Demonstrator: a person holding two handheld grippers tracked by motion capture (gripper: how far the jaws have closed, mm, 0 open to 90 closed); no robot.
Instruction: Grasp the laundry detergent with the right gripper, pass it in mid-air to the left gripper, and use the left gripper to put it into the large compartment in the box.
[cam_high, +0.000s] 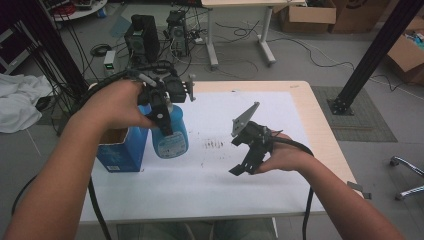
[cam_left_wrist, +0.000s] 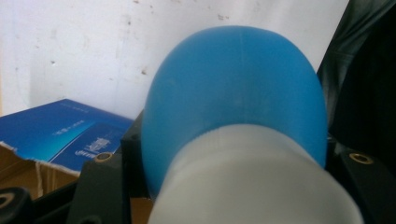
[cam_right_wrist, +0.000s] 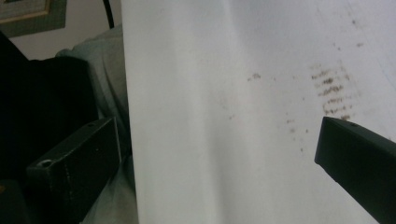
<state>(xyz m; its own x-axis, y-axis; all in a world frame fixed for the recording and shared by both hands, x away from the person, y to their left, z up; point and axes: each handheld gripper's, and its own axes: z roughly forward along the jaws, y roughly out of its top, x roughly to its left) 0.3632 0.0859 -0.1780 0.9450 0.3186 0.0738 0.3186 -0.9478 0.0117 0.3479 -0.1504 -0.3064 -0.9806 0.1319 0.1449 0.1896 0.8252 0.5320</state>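
bottle (cam_high: 170, 135): bright blue body, white neck, pale label patch
box (cam_high: 121, 150): deep blue with light print, brown cardboard inside
counter (cam_high: 300, 105): white sheet with brown speckled smudges, pale wood edge
left gripper (cam_high: 162, 117): black
right gripper (cam_high: 245, 167): black, grey plate

Grey floor (cam_high: 300, 55), cables strewn all over it; a light wood table (cam_high: 320, 125) under a white sheet (cam_high: 210, 175) with brown smudges (cam_high: 215, 144) near the middle; second desk (cam_high: 240, 20) beyond the far edge, white legs; two dark computer towers (cam_high: 142, 37) on the floor past the far left corner; cardboard boxes (cam_high: 307, 15) far right; black metal post (cam_high: 372, 55) — bolted base on a grey mat (cam_high: 365, 115); white cloth (cam_high: 20, 100) heaped at left; light dim, even.
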